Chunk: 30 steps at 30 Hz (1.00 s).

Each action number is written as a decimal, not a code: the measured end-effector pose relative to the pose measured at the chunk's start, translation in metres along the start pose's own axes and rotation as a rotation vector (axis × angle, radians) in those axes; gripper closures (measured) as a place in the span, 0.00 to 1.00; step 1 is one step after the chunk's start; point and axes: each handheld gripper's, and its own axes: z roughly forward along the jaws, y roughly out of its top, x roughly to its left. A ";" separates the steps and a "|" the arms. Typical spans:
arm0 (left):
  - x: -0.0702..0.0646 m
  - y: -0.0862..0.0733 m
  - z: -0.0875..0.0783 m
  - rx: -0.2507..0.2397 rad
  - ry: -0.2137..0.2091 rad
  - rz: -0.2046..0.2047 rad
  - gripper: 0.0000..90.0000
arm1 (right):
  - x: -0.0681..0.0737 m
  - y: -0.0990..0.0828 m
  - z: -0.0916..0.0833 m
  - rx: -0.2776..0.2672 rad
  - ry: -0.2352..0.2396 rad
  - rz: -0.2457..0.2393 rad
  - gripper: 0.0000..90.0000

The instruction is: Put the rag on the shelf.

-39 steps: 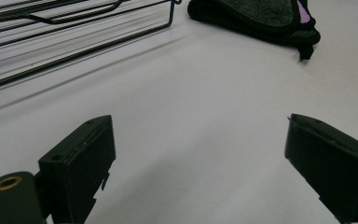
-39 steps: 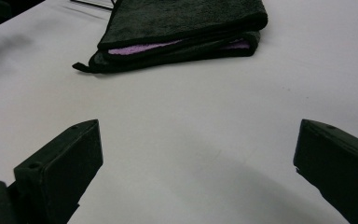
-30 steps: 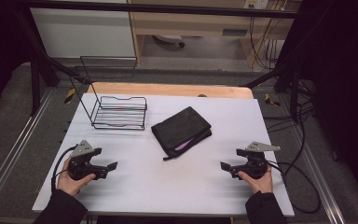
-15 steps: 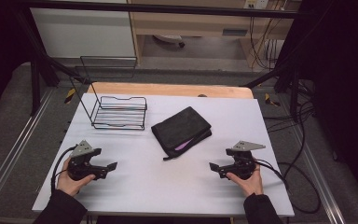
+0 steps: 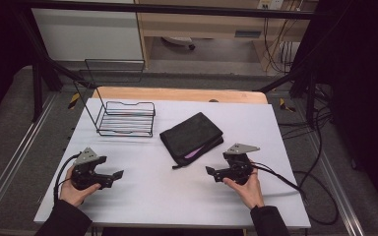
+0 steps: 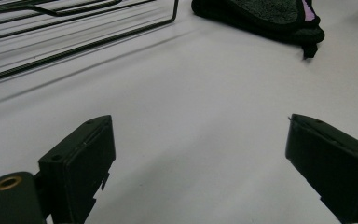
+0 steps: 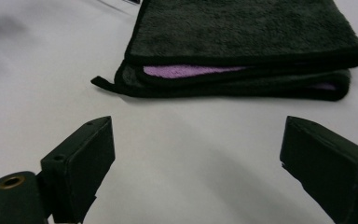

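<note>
A folded black towel (image 5: 192, 136) with a purple inner layer lies at the middle of the white table (image 5: 177, 196). My right gripper (image 5: 210, 171) is held low just in front and to the right of it. In the right gripper view the towel (image 7: 242, 42) lies a short way beyond my right gripper (image 7: 196, 158), its folded edge facing me, and the jaws stand wide apart with nothing between them. My left gripper (image 5: 117, 175) rests at the front left. Its own view shows my left gripper (image 6: 198, 158) open over bare table, the towel (image 6: 261, 14) far off.
A black wire rack (image 5: 126, 118) stands at the back left of the table; its base wires (image 6: 74, 28) cross the top of the left gripper view. A wooden strip (image 5: 177, 94) runs along the far edge. Cables (image 5: 295, 184) trail off the right side.
My right gripper has moved left and forward toward the towel's near corner. The left gripper and the towel have stayed where they were.
</note>
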 end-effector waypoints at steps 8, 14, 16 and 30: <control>0.000 0.000 0.001 0.007 0.002 -0.001 0.09 | 0.016 0.017 0.019 0.016 0.003 -0.049 0.20; 0.000 0.000 0.001 0.009 -0.001 -0.002 0.09 | 0.032 0.032 0.046 0.041 -0.006 -0.104 0.27; 0.000 -0.001 0.001 0.010 -0.001 -0.001 0.10 | 0.037 0.035 0.055 0.050 -0.004 -0.114 0.29; 0.001 -0.001 0.001 0.017 -0.003 -0.003 0.10 | 0.057 0.041 0.103 0.116 -0.070 -0.177 0.33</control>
